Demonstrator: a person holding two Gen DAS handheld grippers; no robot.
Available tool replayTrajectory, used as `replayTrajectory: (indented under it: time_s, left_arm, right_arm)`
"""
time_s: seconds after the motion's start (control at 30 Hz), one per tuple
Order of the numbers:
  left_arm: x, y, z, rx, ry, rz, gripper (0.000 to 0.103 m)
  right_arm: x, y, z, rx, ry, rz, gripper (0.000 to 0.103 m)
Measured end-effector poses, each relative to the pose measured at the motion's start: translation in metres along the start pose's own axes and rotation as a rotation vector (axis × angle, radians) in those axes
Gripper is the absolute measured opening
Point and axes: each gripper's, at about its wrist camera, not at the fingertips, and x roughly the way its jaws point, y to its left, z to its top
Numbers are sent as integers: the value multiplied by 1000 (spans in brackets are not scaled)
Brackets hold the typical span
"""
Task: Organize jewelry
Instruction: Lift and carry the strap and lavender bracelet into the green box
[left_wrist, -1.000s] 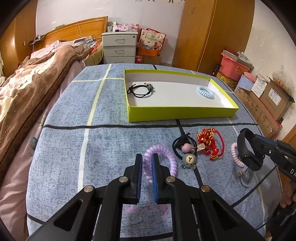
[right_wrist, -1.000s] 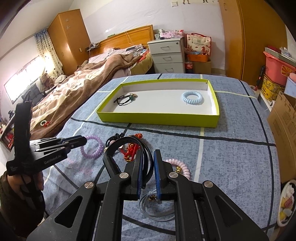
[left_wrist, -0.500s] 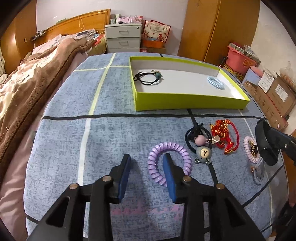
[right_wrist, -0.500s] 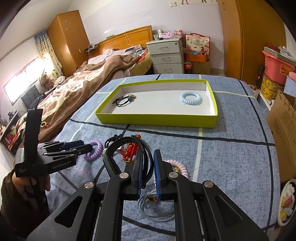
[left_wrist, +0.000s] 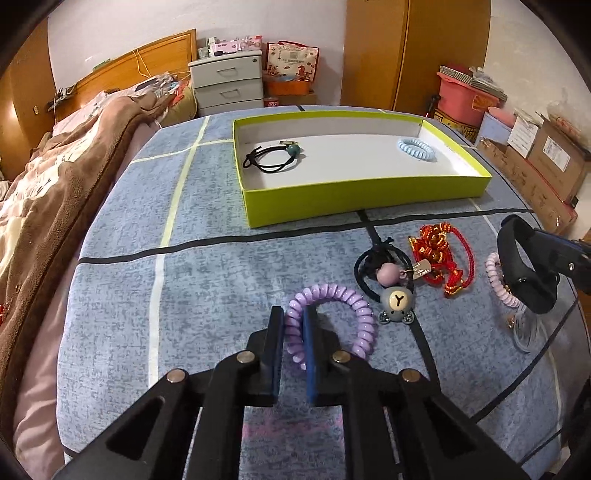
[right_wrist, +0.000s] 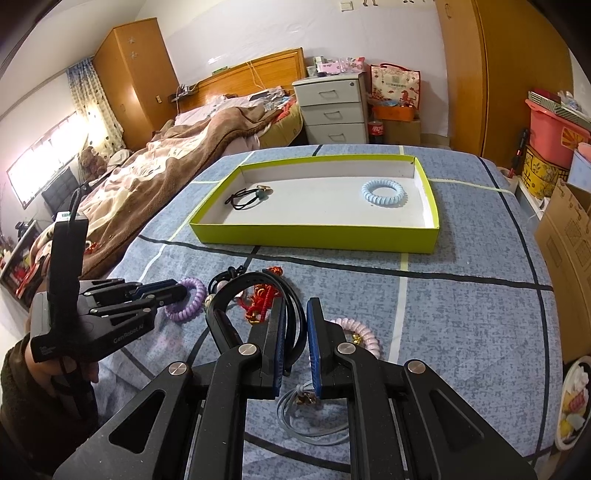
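My left gripper (left_wrist: 293, 332) is shut on the purple spiral hair tie (left_wrist: 343, 299), gripping its left side on the blue cloth. It also shows in the right wrist view (right_wrist: 186, 301). My right gripper (right_wrist: 295, 325) is shut on a black wristband (right_wrist: 236, 295) and holds it above the table; the band shows in the left wrist view (left_wrist: 524, 273). The green tray (left_wrist: 362, 197) holds a black hair tie (left_wrist: 273, 158) and a light blue spiral tie (left_wrist: 417, 147).
On the cloth lie a black tie with a bear charm (left_wrist: 391, 291), a red knotted bracelet (left_wrist: 443, 254), a pink spiral tie (right_wrist: 360, 330) and a grey cord (right_wrist: 306, 417). A bed (left_wrist: 55, 166) is on the left, with boxes (left_wrist: 546, 162) on the right.
My left gripper opened, moved around the purple spiral tie's left side and closed on it. My right gripper stayed still with the black wristband.
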Motion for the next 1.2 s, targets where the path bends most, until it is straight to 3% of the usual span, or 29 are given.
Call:
replayTrajectory:
  time_s: [0.47,0.8,1.2]
  left_arm:
    - [-22,13,11,-69,-55,-81,10]
    - [-29,17,53,-76,-118,-97,10]
    - [-5,15,90,-79,-113,-116,10]
  right_arm:
    - [-3,-5,9,15,-15,-8,12]
    - [6,-17,51,38,-53,-59,12]
    - [46,-42,93,69,-17,-96,12]
